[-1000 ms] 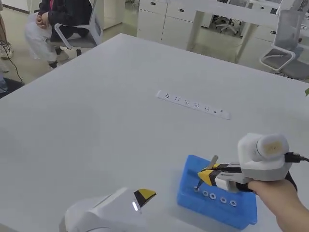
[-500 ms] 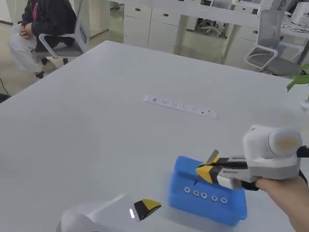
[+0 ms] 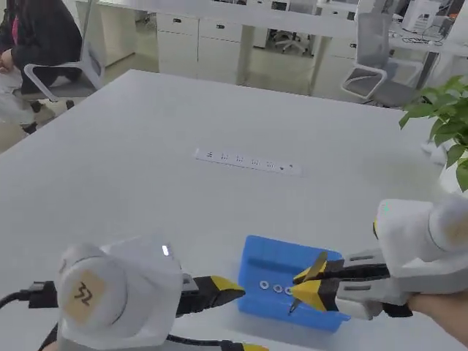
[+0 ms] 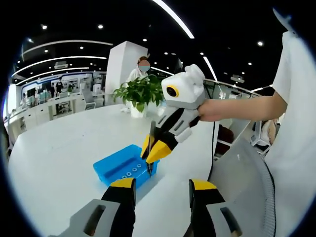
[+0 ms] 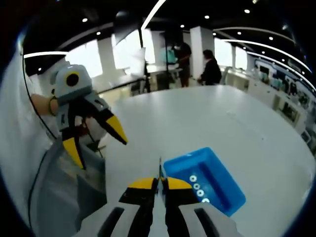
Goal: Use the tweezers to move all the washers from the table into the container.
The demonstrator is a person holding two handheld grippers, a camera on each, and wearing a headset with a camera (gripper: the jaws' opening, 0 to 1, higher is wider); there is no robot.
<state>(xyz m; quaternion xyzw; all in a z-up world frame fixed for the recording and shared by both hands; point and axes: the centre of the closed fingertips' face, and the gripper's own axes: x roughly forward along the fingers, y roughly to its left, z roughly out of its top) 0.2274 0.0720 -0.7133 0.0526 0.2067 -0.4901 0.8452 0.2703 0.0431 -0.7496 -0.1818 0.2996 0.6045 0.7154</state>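
Observation:
A blue container (image 3: 281, 257) sits near the table's front edge with several small washers (image 3: 271, 287) in a row inside; it also appears in the left gripper view (image 4: 114, 167) and the right gripper view (image 5: 217, 170). My right gripper (image 3: 298, 287) is shut on thin metal tweezers (image 3: 319, 262), whose tip hangs at the container's near wall. In its own view the jaws (image 5: 160, 181) pinch the tweezers (image 5: 159, 169) just left of the container. My left gripper (image 3: 247, 318) stands open with nothing in it, left of the container; its own view shows it open (image 4: 162, 183), facing the right gripper (image 4: 152, 155).
A white power strip (image 3: 245, 161) lies mid-table. A potted plant (image 3: 439, 124) stands at the right edge. Office chairs (image 3: 376, 58) and a seated person (image 3: 29, 36) are beyond the white table (image 3: 146, 168).
The head camera has panned. My left gripper has risen into view and come up beside the container. The tweezers' tip has drawn back from over the washers toward the container's near wall.

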